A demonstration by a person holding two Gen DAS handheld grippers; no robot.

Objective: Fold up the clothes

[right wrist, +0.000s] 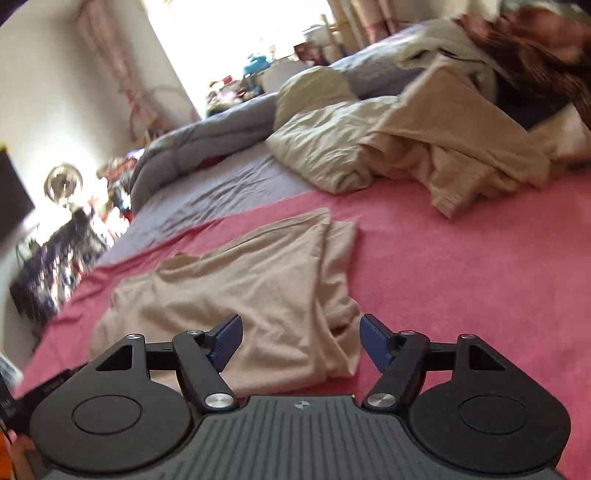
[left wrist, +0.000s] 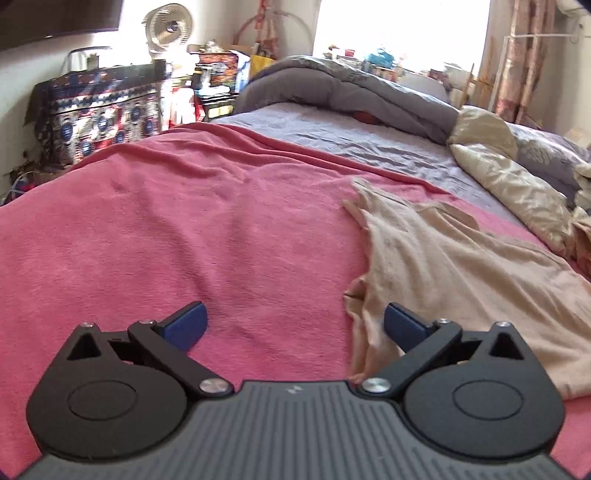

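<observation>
A beige garment point(left wrist: 454, 266) lies partly folded on the pink blanket point(left wrist: 184, 221), to the right in the left wrist view. My left gripper point(left wrist: 295, 323) is open over the blanket, its right finger just above the garment's left edge, with nothing held. In the right wrist view the same beige garment point(right wrist: 251, 291) lies folded in front of my right gripper point(right wrist: 301, 341), which hangs open above its near edge and grips nothing. That view is tilted and blurred.
A heap of unfolded beige and cream clothes point(right wrist: 436, 147) lies at the far right of the bed. A grey duvet point(left wrist: 351, 88) and lilac sheet point(left wrist: 351, 144) cover the far half. A patterned cabinet point(left wrist: 99, 114) and fan point(left wrist: 170, 27) stand beyond the bed's left side.
</observation>
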